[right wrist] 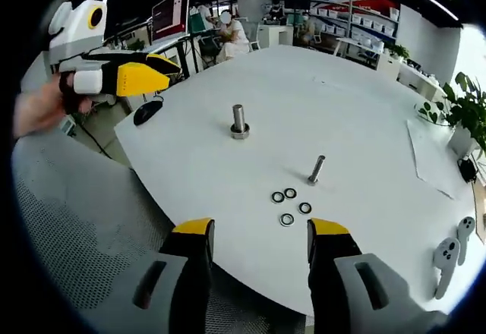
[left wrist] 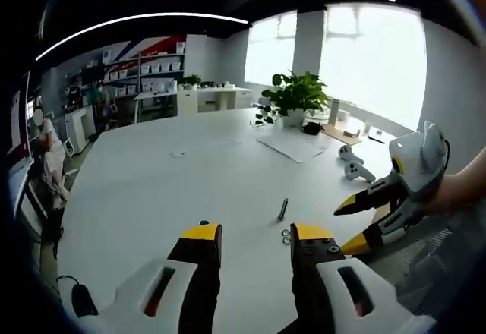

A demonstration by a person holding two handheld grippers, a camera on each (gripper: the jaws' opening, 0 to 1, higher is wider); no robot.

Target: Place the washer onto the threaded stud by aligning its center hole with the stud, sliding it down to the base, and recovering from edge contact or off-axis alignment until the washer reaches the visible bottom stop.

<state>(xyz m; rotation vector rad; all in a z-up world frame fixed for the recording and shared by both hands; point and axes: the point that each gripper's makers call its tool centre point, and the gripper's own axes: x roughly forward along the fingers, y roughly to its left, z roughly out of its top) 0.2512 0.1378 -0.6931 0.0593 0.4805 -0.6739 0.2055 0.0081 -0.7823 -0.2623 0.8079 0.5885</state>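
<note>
Washers (right wrist: pixel 290 205) sit in a loose cluster on the table (right wrist: pixel 357 106), just beyond the right gripper (right wrist: pixel 260 231) — closer to it than the left gripper (left wrist: pixel 256 235). Both grippers open, empty. Stud (right wrist: pixel 239 120) stands upright farther off, left of a bolt (right wrist: pixel 316 169).

Left gripper (left wrist: pixel 256 244) and right gripper (right wrist: pixel 260 239): white moulded bodies, black jaws capped with yellow tips, dark slots with red inserts.
</note>
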